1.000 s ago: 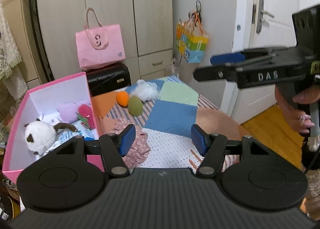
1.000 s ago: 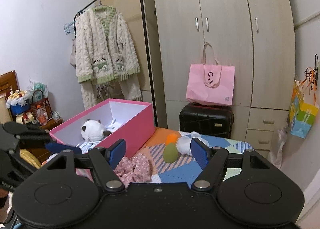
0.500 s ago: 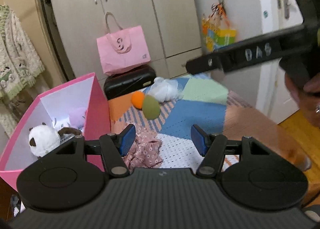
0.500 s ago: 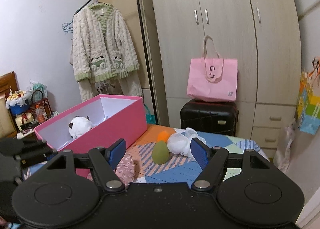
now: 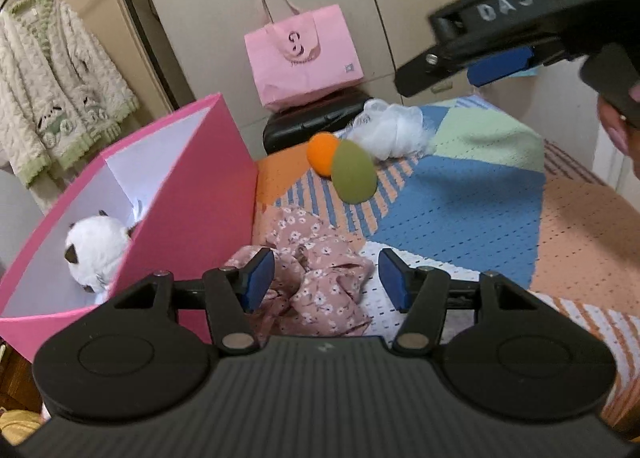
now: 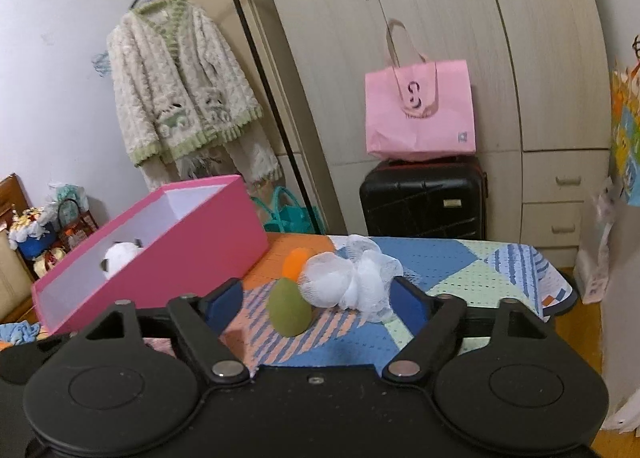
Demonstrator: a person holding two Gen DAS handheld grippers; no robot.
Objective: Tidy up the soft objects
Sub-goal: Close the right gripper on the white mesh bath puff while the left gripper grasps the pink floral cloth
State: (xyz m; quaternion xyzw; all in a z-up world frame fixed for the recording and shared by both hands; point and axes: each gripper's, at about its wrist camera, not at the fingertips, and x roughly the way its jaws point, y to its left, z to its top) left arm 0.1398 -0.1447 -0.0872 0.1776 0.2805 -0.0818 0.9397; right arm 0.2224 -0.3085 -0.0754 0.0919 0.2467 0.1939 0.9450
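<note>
A pink floral cloth [image 5: 320, 278] lies crumpled on the patchwork cover beside the pink box [image 5: 200, 193]. My left gripper [image 5: 326, 278] hovers over it, jaws closing, pads off the fabric. A white plush [image 5: 94, 250] lies in the box. Farther back sit a green egg-shaped sponge [image 5: 354, 177], an orange sponge [image 5: 322, 153] and a white mesh puff [image 5: 390, 133]. My right gripper [image 6: 316, 304] faces the green sponge [image 6: 289, 310] and the puff [image 6: 348, 282] from short of them, jaws opening with nothing held. The pink box [image 6: 192, 242] stands to its left.
A pink tote bag [image 6: 420, 109] rests on a black suitcase [image 6: 420, 201] against the wardrobe behind the table. A knitted cardigan [image 6: 180, 77] hangs on a rack at the left. The table's right edge [image 6: 560, 290] drops to a wooden floor. A hand [image 5: 616, 129] grips the right tool.
Both grippers have come down and closer to the table. The right jaws have spread wider. The floral cloth now sits between the left fingers in that view.
</note>
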